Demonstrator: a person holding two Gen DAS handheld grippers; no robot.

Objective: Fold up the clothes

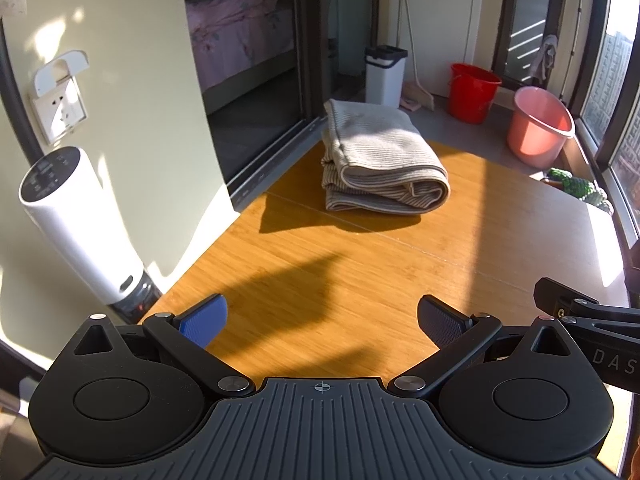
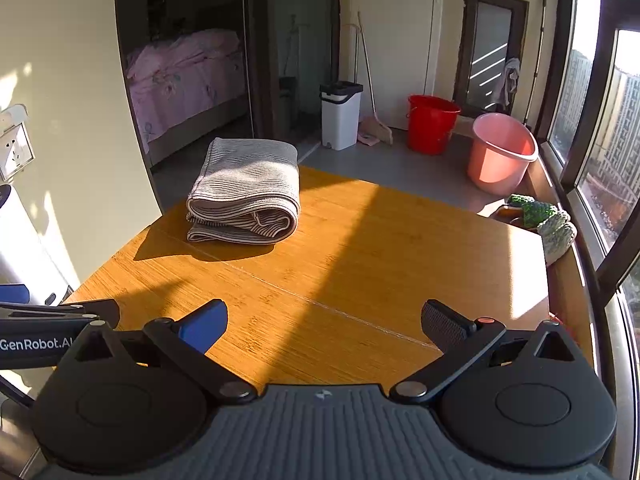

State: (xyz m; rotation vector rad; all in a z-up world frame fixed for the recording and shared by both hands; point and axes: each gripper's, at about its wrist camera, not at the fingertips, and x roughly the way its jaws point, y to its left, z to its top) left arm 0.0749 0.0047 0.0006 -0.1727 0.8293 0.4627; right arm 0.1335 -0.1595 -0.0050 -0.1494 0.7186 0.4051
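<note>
My left gripper (image 1: 322,322) and right gripper (image 2: 324,326) gape empty; folded striped cloth (image 1: 380,158) lies mid-frame, buckets upper right, bare wooden table (image 1: 320,280) between.

Folded striped garment (image 2: 245,192) lies on far tabletop (image 2: 360,248); right hand-held gripper (image 2: 324,326) spread wide, well apart, holding nothing.

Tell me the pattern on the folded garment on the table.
Fine grey and off-white stripes on the folded garment, clearest in the right wrist view.
</note>
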